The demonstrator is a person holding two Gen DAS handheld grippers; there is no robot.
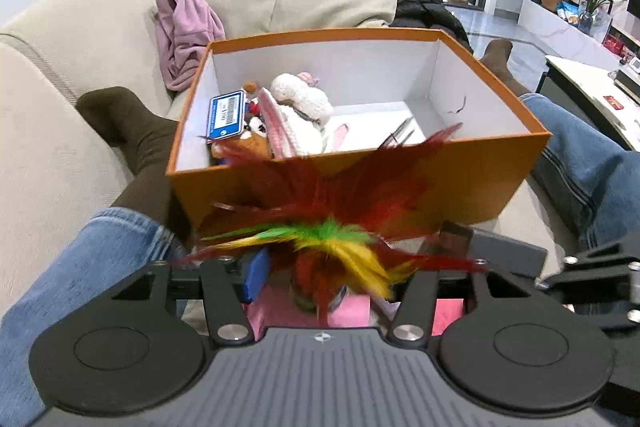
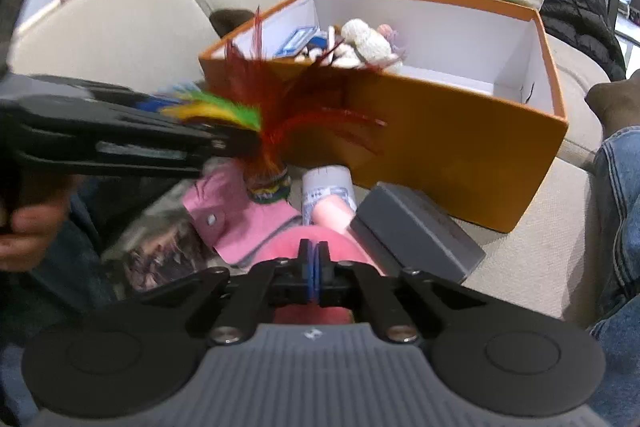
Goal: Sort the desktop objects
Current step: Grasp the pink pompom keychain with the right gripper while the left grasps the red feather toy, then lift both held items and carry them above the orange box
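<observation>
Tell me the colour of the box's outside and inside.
The box is orange outside, white inside; the left wrist view shows it best.

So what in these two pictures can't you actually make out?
- Feather shuttlecock: blurred in both views; whether the open left gripper touches it is unclear.
- Right gripper: shut, but whether it pinches the pink cloth is hidden by its own fingers.
- Orange box: near floor hidden by its front wall and feathers, left view.
- Blue label: print too small.
- Grey case: markings unreadable.
</observation>
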